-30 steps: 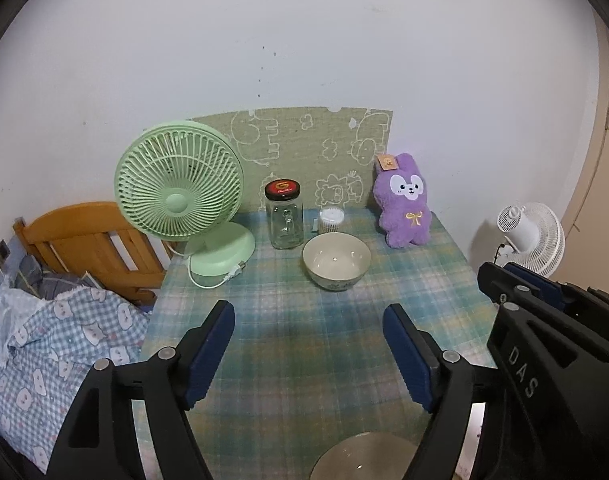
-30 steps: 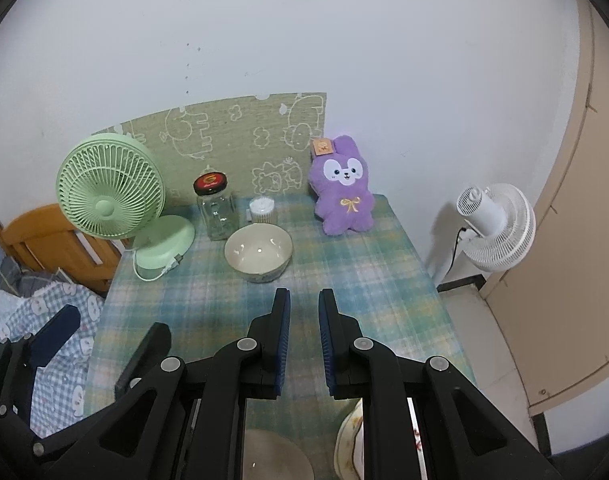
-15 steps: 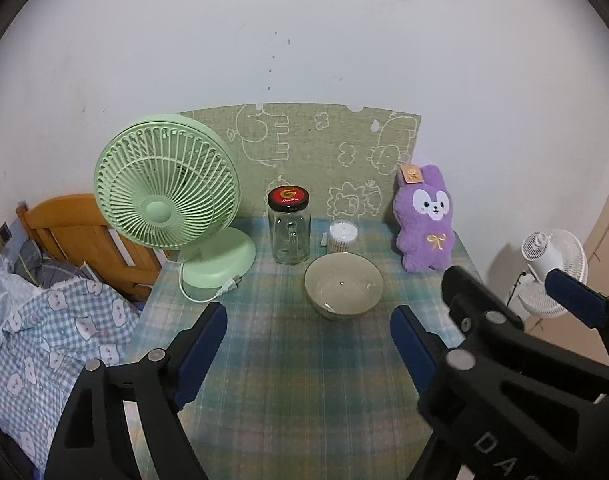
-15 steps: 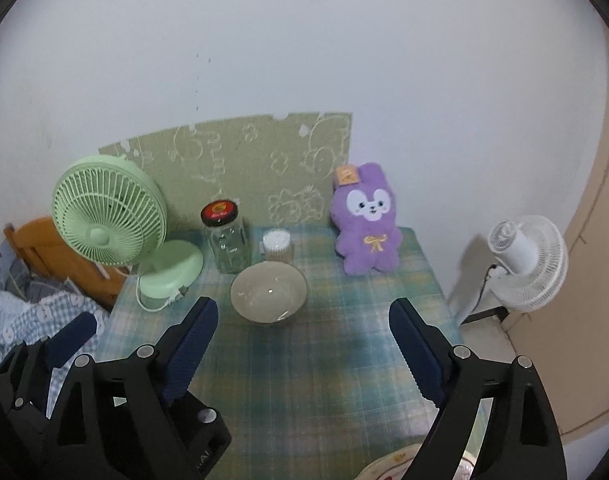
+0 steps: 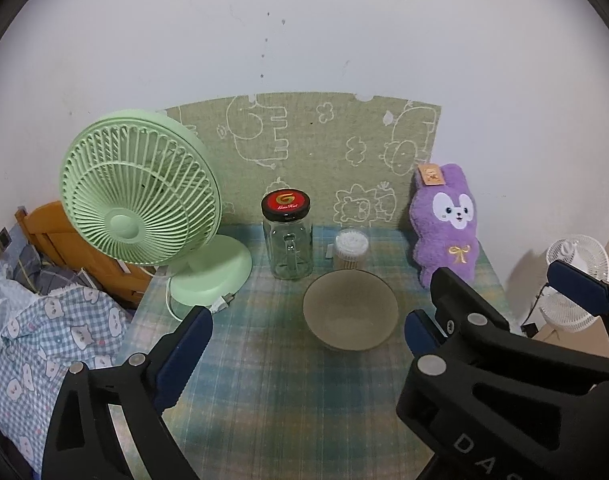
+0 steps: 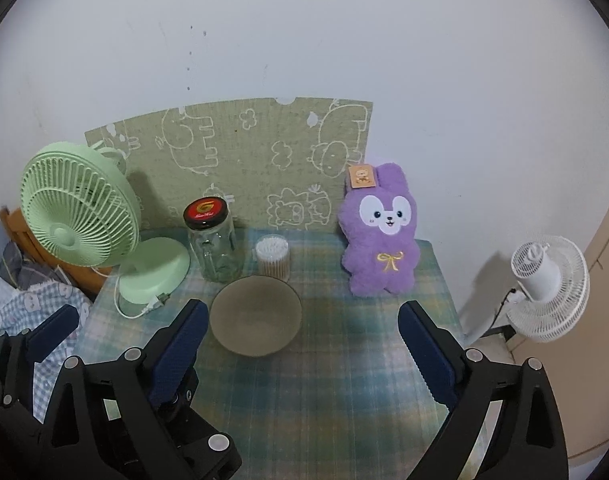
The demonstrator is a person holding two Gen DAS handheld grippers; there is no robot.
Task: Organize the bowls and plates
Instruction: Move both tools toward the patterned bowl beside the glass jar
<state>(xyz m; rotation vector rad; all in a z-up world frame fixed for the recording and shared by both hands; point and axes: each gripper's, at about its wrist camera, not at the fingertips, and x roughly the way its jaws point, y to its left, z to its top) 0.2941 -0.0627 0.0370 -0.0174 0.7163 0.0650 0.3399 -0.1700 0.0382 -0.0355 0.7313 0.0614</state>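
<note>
A beige bowl (image 5: 350,316) stands upright on the plaid tablecloth (image 5: 272,392), in front of a glass jar; it also shows in the right wrist view (image 6: 255,320). My left gripper (image 5: 304,340) is open and empty, held above the table just short of the bowl. My right gripper (image 6: 300,344) is open and empty, with the bowl just beyond its left finger. The right gripper's body crosses the left wrist view at the lower right. No plate is in view.
A green desk fan (image 5: 144,200) stands at the back left, a red-lidded glass jar (image 5: 287,236) and a cotton swab tub (image 5: 350,248) behind the bowl, a purple plush rabbit (image 6: 384,240) at the back right. A white fan (image 6: 548,284) stands on the floor right of the table.
Both grippers moved forward toward the bowl. The right gripper opened from shut to wide open. The near bowl and plate at the bottom edge dropped out of view.
</note>
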